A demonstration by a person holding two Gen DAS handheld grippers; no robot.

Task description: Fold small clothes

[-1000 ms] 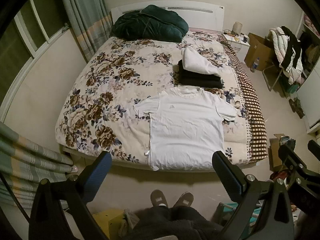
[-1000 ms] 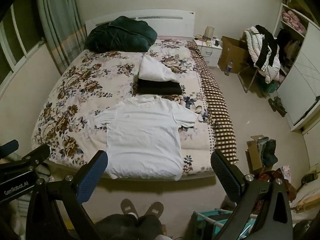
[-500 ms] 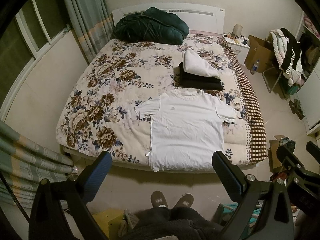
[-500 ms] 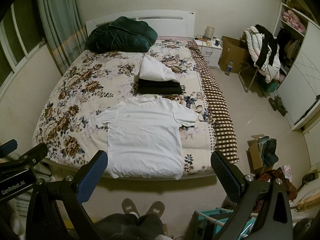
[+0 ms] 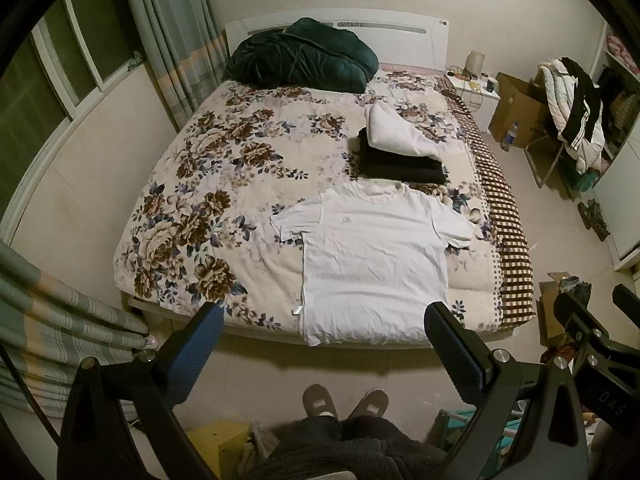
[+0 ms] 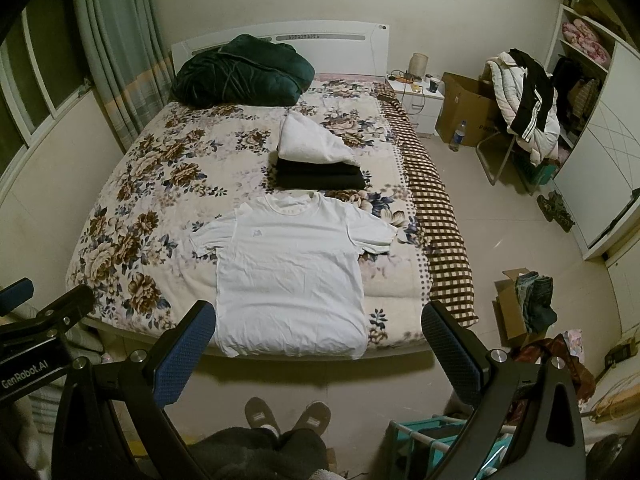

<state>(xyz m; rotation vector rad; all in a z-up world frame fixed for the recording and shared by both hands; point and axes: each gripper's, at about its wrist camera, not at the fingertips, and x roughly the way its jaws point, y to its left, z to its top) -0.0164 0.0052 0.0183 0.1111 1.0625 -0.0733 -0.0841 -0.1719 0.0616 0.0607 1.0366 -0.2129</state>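
A white T-shirt (image 5: 374, 256) lies flat, face up, at the foot of the floral bed (image 5: 208, 208), hem at the near edge; it also shows in the right wrist view (image 6: 288, 268). Behind it sits a stack of folded clothes, a white piece (image 5: 396, 136) on black ones (image 5: 400, 166), also in the right wrist view (image 6: 316, 160). My left gripper (image 5: 324, 352) is open and empty, held high above the floor short of the bed's foot. My right gripper (image 6: 318, 350) is open and empty, beside it to the right.
A dark green duvet (image 5: 304, 58) is bundled at the headboard. A brown checked blanket (image 6: 436, 216) hangs along the bed's right side. A nightstand (image 6: 416, 96), cardboard boxes (image 6: 464, 108), a chair piled with jackets (image 6: 524, 100) and a wardrobe (image 6: 600, 140) stand to the right. My slippered feet (image 5: 344, 400) are on the floor.
Both views have shifted slightly, with the bed sliding a little lower and nearer in frame. The shirt and the stack have not moved. Both grippers stay open.
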